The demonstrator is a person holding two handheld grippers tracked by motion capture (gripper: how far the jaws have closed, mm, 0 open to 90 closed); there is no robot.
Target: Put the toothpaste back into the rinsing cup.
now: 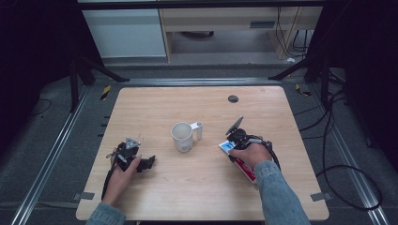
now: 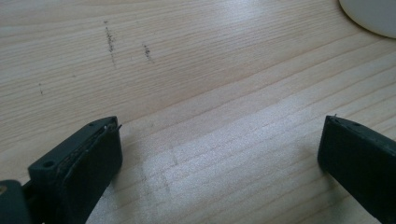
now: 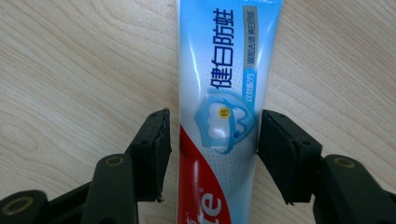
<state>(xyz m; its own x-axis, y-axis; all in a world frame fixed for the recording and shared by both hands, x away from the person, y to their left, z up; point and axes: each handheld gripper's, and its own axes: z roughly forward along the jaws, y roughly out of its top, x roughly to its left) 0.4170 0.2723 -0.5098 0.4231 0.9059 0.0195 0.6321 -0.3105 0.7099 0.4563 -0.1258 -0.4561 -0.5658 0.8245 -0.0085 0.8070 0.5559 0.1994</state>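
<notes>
A toothpaste tube [image 3: 224, 70], blue and white at one end and red at the other, lies flat on the wooden table [image 1: 187, 192]. My right gripper [image 3: 212, 126] straddles it, one jaw on each side. A thin gap shows beside the left pad, and the right pad sits at the tube's edge. In the high view the tube [image 1: 226, 147] pokes out from under the right gripper [image 1: 234, 140] and the hand. My left gripper [image 1: 148, 162] rests on the table at the left. Its jaws stand wide apart with bare wood between them [image 2: 219, 135].
A white mug [image 1: 182, 136] stands at the table's middle, its handle pointing right, and its base edge [image 2: 373, 16] shows in the left gripper view. A dark cable hole [image 1: 233, 98] sits near the far edge. Cables trail off the right side.
</notes>
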